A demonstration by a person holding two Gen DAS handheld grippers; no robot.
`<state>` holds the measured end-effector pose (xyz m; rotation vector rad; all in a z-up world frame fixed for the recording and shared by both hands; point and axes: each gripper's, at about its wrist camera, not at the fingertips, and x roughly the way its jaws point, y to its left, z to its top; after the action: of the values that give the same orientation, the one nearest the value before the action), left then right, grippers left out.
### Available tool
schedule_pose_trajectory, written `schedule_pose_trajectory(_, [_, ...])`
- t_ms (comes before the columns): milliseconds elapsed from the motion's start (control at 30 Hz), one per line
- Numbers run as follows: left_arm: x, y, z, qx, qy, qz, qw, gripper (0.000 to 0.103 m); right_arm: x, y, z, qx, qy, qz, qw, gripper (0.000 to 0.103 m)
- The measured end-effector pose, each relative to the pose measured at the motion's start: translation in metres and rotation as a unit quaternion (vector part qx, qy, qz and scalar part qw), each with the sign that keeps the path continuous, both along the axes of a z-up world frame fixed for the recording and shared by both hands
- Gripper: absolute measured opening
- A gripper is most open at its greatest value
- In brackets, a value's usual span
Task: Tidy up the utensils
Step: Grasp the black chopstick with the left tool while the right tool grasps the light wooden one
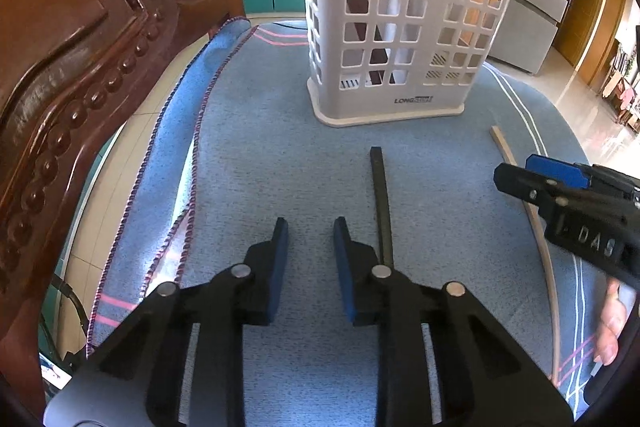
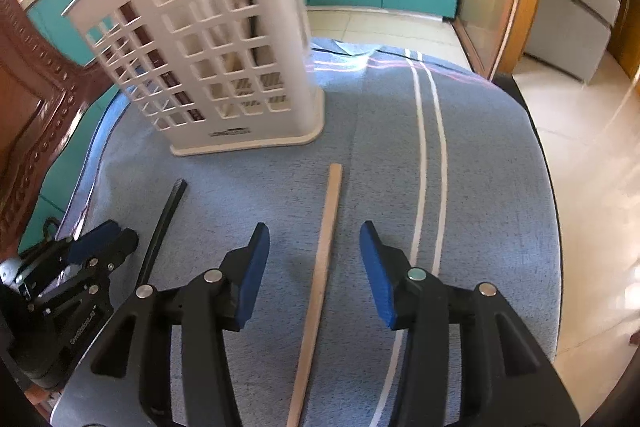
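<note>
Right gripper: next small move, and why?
Probably lower the right gripper and close on the light wooden chopstick. Its jaws are open and already straddle the stick, which lies flat on the blue cloth; the white holder stands upright just ahead.

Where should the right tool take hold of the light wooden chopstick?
Grip the light wooden chopstick near its middle, from above. It lies flat on the blue towel, lengthwise between the open fingers of the right tool, so they close across its thin width.

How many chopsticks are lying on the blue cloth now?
2. The black chopstick lies left, beside the left hand-held gripper; the light wooden chopstick lies between the right hand-held gripper fingers. Others may be hidden inside the white plastic holder.
</note>
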<state>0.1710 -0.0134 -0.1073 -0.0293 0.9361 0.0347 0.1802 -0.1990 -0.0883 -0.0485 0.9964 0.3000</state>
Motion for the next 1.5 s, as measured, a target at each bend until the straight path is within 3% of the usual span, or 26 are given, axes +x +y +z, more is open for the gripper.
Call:
schedule_pose_trajectory(200, [0.002,-0.003,0.000,0.001,0.000,0.002,1.0000,0.024,-0.011,0.017,-0.007,-0.042,-0.001,0.027,0.999,0.045])
schedule_pose_trajectory(400, [-0.001,-0.002,0.002,-0.007,-0.010,0.001,0.9999,0.028,-0.021,0.024,-0.007,-0.043,-0.004,0.049,0.998,0.011])
schedule_pose_trajectory(533, [-0.005,-0.003,0.008,-0.013,-0.020,-0.005,0.9997,0.035,-0.020,0.021,-0.006,-0.030,0.003,0.049,0.998,0.008])
schedule_pose_trajectory(600, [-0.005,-0.005,0.009,-0.014,-0.022,-0.007,0.9996,0.044,-0.018,0.019,-0.002,-0.025,0.002,0.046,0.999,0.007])
schedule_pose_trajectory(767, [-0.007,-0.014,0.008,-0.012,-0.017,-0.024,0.9995,0.049,-0.013,0.005,0.004,-0.004,0.007,0.017,1.000,0.009])
schedule_pose_trajectory(933, [-0.004,-0.024,0.001,0.006,-0.008,-0.033,0.9994,0.051,-0.011,0.003,0.003,-0.007,0.006,0.011,1.000,0.026])
schedule_pose_trajectory(1133, [-0.001,-0.026,0.000,0.006,-0.007,-0.028,0.9996,0.052,-0.007,-0.001,0.000,-0.008,0.005,0.003,1.000,0.036])
schedule_pose_trajectory(1500, [0.014,-0.019,-0.001,-0.002,-0.006,-0.020,0.9998,0.052,0.002,0.000,-0.004,-0.012,0.004,0.006,1.000,0.038])
